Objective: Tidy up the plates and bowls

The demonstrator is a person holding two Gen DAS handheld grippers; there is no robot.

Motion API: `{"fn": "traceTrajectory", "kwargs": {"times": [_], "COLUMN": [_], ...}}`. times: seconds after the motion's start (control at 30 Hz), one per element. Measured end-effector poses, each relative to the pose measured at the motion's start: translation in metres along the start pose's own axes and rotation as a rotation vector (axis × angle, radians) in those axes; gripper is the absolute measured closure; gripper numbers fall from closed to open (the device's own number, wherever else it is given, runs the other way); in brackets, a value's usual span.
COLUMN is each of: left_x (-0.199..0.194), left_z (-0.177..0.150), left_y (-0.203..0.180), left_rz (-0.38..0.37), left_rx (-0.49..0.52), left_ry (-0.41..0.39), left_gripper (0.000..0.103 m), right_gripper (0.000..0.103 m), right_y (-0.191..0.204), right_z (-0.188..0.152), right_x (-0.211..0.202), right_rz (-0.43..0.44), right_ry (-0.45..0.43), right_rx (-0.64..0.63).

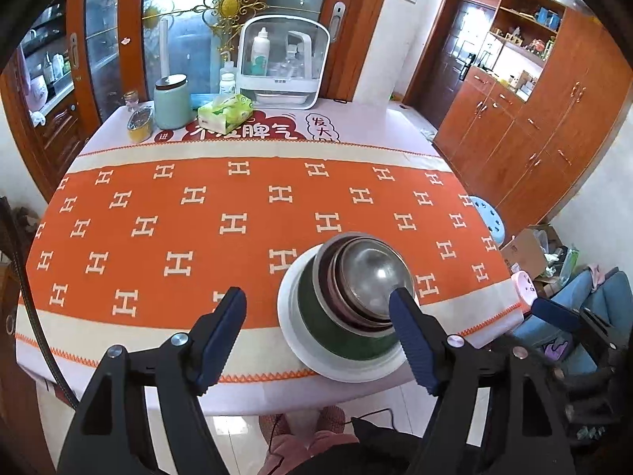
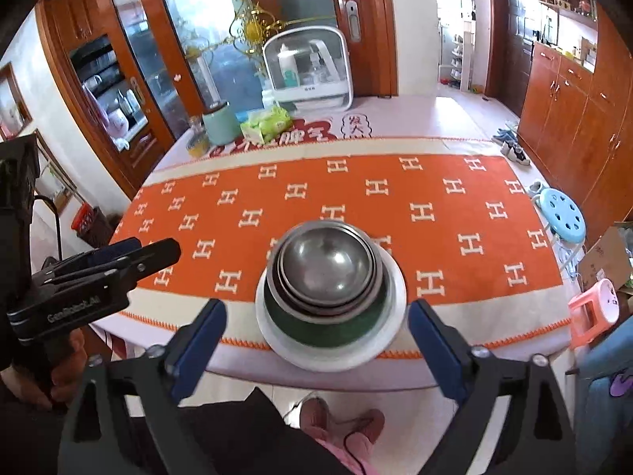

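Both the left tool (image 1: 318, 297) and right tool (image 2: 316, 308) stand apart, empty, above the stacked bowls (image 2: 328, 269).

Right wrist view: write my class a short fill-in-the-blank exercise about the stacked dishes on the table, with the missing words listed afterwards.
1. The steel bowls nest inside a ____ bowl.
2. The stack stands on a white ____.
3. Both claws, left claw and right claw, are ____ and hold nothing.
4. The tablecloth under the stack is orange with white ____ shapes.

Missing words: green; plate; open; H
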State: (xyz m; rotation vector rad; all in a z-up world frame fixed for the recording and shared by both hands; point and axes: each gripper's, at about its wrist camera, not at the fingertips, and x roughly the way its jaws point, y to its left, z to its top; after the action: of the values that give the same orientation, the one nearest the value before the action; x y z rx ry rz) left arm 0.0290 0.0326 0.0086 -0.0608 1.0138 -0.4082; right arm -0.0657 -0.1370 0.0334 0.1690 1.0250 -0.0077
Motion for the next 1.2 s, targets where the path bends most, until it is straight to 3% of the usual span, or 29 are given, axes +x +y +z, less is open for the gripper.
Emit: {"fn": "traceTrajectory", "kwargs": {"times": [0.1,0.2,0.3,0.53,0.9,1.2], "left_x": [-0.001,-0.001,0.000,-0.006,-0.014,-0.020], "left_z": [-0.006,-0.012,-0.018,-0.035,-0.054,-0.056], "left_y": [-0.015,-0.030,-0.038,-0.044,-0.048,-0.057], "left_rz": [0.025,0.052,0.077,0.138,0.201,0.216], "left_rx": [0.002,0.029,0.031,-0.016,-0.056,-0.029], "left_ry": [-0.013,-0.025,-0.008,-0.036,-0.046,-0.075], "left_gripper": [0.029,0.021,0.021,0.021,0.020,0.006], "right_gripper": [0.005,0.005,0.005,0.005,0.005,0.005], "right_y": [-0.006,-0.016,-0.020,-0.017,-0.032,-0.033], "right_z": [-0.006,-0.012,-0.015,-0.029,-0.039,-0.042], "right_x": [-0.003,-0.005,-0.001,0.003,-0.003,-0.009], "right_rz": [0.002,0.002,-0.028,-0.002,-0.054,-0.040], "right_ry": [0.015,-0.001,0.026,0.045,0.013,-0.020], "right_rx": [-0.002,0.032,0.045,0.006,0.050,0.041]}}
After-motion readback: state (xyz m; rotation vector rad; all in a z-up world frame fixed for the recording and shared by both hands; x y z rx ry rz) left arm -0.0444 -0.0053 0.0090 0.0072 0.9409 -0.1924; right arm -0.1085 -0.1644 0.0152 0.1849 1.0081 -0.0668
